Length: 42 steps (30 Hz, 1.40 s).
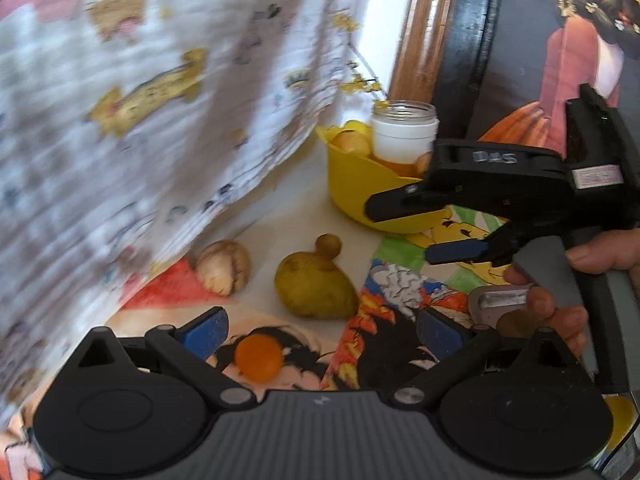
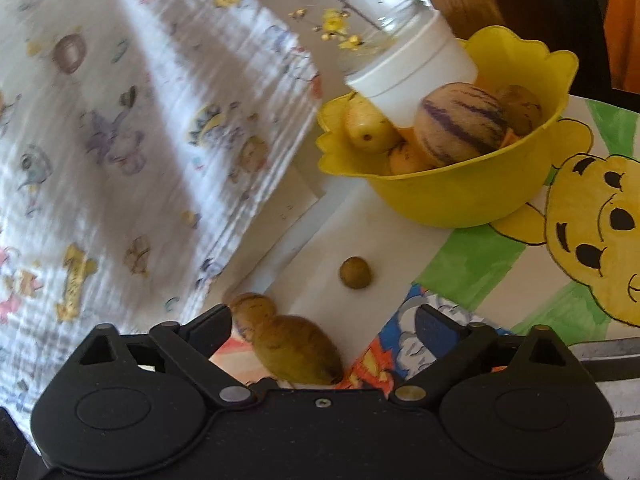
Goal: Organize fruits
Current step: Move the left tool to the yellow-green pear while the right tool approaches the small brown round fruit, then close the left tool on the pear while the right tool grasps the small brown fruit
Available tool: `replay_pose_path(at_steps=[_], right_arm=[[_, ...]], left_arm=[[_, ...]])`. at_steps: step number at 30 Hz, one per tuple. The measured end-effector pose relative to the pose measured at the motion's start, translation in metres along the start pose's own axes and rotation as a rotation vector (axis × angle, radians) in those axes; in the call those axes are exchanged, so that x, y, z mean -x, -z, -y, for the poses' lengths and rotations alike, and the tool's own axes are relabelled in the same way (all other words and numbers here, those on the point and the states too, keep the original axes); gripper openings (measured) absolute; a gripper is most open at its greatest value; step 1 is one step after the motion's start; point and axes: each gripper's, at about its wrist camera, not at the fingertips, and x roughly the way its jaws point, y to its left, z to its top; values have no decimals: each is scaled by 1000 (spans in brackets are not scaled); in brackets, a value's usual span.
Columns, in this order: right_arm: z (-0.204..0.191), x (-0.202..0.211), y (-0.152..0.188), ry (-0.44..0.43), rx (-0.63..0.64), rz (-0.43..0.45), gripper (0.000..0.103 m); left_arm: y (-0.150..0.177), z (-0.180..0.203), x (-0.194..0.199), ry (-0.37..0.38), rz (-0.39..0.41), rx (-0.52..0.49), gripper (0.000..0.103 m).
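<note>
A yellow bowl point(image 1: 352, 184) point(image 2: 460, 192) stands at the back of the table and holds several fruits, among them a purple-striped one point(image 2: 460, 124), plus a white jar point(image 1: 404, 136) point(image 2: 412, 76). On the table lie a green-yellow pear-shaped fruit point(image 1: 316, 284) point(image 2: 296, 348), a pale tan round fruit point(image 1: 224, 266) point(image 2: 252, 310), a small brown round fruit point(image 1: 329, 246) point(image 2: 355, 273) and a small orange fruit point(image 1: 258, 358). My left gripper point(image 1: 320, 334) is open and empty just above the orange fruit. My right gripper point(image 2: 324, 330) point(image 1: 404, 232) is open and empty over the pear-shaped fruit.
A white cloth with cartoon prints point(image 1: 140, 100) point(image 2: 120, 120) hangs over the table's left side. Coloured cartoon drawings point(image 1: 408, 292) point(image 2: 592, 224) cover the table top. A wooden post point(image 1: 420, 28) stands behind the bowl.
</note>
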Motion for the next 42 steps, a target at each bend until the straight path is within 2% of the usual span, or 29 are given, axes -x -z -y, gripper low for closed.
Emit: replay_pose_path(at_steps=[10, 19, 30, 35, 42], right_arm=[[13, -12, -8, 3, -39, 6, 86], [7, -28, -12, -3, -10, 21, 68], [1, -55, -16, 18, 31, 33, 55], [-2, -67, -18, 35, 70, 21, 53], [0, -84, -19, 56, 90, -6, 43]], left_arm=[[-5, 6, -14, 10, 20, -113, 98], [-8, 8, -35, 29, 9, -227, 88], [-13, 6, -58, 68, -5, -276, 83], [-16, 5, -69, 56, -25, -277, 79], [-19, 4, -78, 38, -22, -273, 77]])
